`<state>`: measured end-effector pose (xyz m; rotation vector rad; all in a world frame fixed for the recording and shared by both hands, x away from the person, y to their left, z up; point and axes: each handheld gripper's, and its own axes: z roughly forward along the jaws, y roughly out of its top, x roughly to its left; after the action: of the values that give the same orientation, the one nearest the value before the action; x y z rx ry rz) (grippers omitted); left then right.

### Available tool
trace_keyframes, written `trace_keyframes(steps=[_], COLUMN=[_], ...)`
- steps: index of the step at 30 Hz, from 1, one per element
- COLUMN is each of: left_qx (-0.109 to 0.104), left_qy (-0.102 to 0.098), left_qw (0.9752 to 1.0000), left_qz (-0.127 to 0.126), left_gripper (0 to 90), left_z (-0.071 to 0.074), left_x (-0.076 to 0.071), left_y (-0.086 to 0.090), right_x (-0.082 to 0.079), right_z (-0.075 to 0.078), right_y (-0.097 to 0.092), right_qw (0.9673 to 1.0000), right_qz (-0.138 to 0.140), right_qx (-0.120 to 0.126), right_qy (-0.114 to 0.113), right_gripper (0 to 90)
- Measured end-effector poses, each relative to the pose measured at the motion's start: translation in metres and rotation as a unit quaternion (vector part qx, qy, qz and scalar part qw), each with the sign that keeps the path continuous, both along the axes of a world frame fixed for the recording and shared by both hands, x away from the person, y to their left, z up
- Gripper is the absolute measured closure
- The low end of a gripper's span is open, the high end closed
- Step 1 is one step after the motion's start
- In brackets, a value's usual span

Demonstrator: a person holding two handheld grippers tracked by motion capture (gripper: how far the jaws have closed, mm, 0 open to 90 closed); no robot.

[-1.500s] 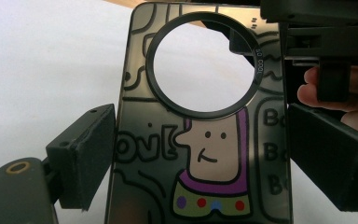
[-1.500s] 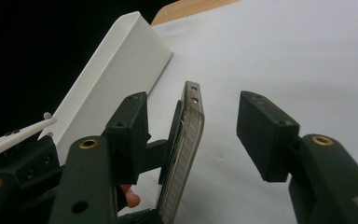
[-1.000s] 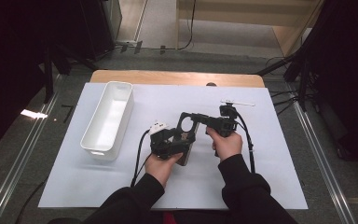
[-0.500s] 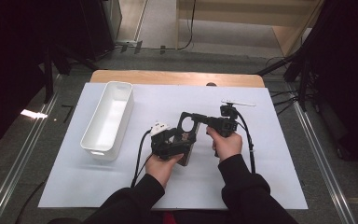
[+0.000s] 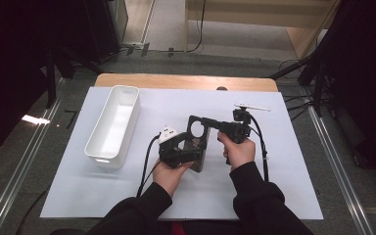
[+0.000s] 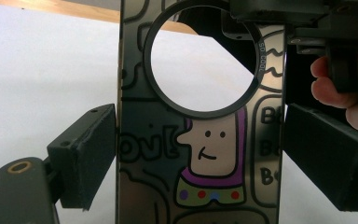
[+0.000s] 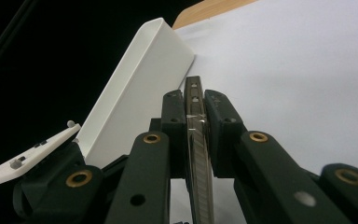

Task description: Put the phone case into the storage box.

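The phone case [image 6: 200,154] between the left gripper's [image 6: 200,156] matt black pads looks glossy, with a printed cartoon. Beyond it, a smooth white plastic bin [image 5: 113,126] sits on matt white paper [image 5: 284,186].

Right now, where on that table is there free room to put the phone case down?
Free: the white sheet right of the right gripper, and the near-left strip below the tray. Crowded: the middle, where both grippers hold the case.
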<state>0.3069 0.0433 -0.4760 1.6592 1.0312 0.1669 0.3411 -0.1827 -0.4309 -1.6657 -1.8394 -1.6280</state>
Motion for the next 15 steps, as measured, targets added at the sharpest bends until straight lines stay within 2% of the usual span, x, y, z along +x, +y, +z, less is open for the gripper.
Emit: trace_keyframes(steps=[9,11,12,15], left_qx=[0.006,0.019,0.019,0.037], left_qy=[0.009,0.014,0.014,0.009], left_qw=[0.9998,0.9997,0.9997,0.9993], left_qz=[-0.015,-0.008,-0.008,-0.005], left_gripper=[10.9,10.8,10.8,10.8], left_z=[0.007,0.011,0.011,0.013], left_x=[0.003,0.004,0.004,0.005], left_y=[0.003,0.002,0.002,0.001], right_x=[-0.002,-0.002,-0.002,-0.002], right_z=[0.004,0.004,0.004,0.004], right_y=[0.001,0.0,0.0,-0.001], right_qw=[1.0,0.9999,0.9999,0.9999], right_qz=[0.005,0.004,0.004,0.003], right_qx=[-0.006,-0.011,-0.011,-0.011], right_qy=[-0.006,-0.008,-0.008,-0.009], right_gripper=[77.9,77.9,77.9,77.9])
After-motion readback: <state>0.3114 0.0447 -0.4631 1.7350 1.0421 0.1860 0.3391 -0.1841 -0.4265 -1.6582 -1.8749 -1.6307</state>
